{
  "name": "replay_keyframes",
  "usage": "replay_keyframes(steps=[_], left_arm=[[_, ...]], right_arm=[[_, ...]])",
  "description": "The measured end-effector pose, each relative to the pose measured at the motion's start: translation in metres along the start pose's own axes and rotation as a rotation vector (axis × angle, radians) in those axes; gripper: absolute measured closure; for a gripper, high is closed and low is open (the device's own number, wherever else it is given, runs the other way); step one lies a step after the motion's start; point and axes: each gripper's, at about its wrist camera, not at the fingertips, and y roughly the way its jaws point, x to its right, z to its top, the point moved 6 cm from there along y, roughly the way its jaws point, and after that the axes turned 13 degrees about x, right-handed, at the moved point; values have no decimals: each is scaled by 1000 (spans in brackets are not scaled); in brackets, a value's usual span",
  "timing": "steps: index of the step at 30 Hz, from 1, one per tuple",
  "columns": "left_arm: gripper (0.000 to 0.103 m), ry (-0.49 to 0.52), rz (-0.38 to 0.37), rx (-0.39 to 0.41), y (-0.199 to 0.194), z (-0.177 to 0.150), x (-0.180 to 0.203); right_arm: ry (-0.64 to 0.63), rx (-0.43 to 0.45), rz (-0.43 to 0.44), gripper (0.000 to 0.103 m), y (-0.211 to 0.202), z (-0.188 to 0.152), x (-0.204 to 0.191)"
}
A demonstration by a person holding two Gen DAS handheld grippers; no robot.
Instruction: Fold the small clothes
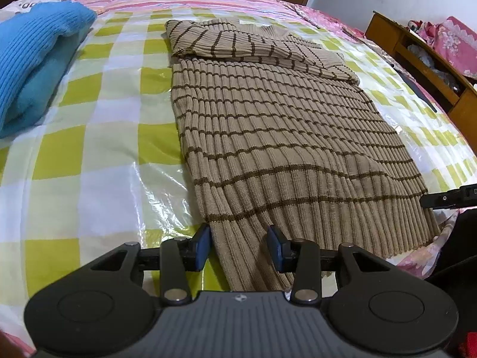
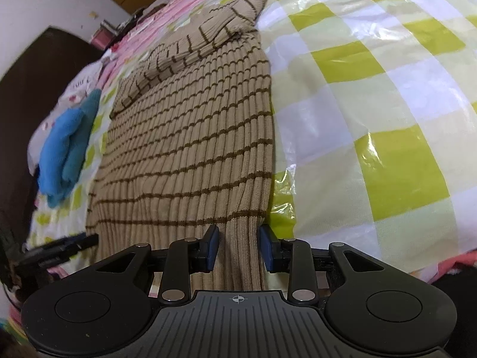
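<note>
A tan ribbed sweater with thin brown stripes (image 1: 274,125) lies flat on the checked sheet, its sleeves folded across the chest at the far end. It also shows in the right wrist view (image 2: 190,137). My left gripper (image 1: 240,247) is open, its blue pads on either side of the hem's near left corner. My right gripper (image 2: 238,247) is open, its pads astride the hem's near right corner. The right gripper's tip shows at the left view's right edge (image 1: 447,198); the left gripper's tip shows in the right view (image 2: 68,244).
A blue knitted garment (image 1: 38,59) lies bunched at the left of the bed, also in the right wrist view (image 2: 65,155). The green-and-white checked plastic sheet (image 1: 98,137) covers a pink bedspread. A wooden headboard shelf (image 1: 423,59) stands at the right.
</note>
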Motion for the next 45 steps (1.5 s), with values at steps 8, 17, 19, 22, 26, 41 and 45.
replay_keyframes(steps=[8, 17, 19, 22, 26, 41, 45], left_arm=[[59, 14, -20, 17, -3, 4, 4], [59, 47, -17, -9, 5, 1, 7], [70, 64, -12, -1, 5, 3, 9], [88, 26, -51, 15, 3, 8, 6], [90, -61, -98, 77, -5, 26, -1], [90, -317, -161, 377, 24, 155, -46], [90, -339, -134, 423, 53, 190, -63]], right_arm=[[95, 16, 61, 74, -4, 6, 7], [-19, -17, 35, 75, 3, 5, -5], [14, -15, 56, 87, 2, 6, -5], [51, 10, 114, 91, -1, 9, -10], [135, 73, 213, 93, -8, 20, -18], [442, 431, 462, 93, 16, 155, -22], [494, 470, 456, 93, 34, 185, -15]])
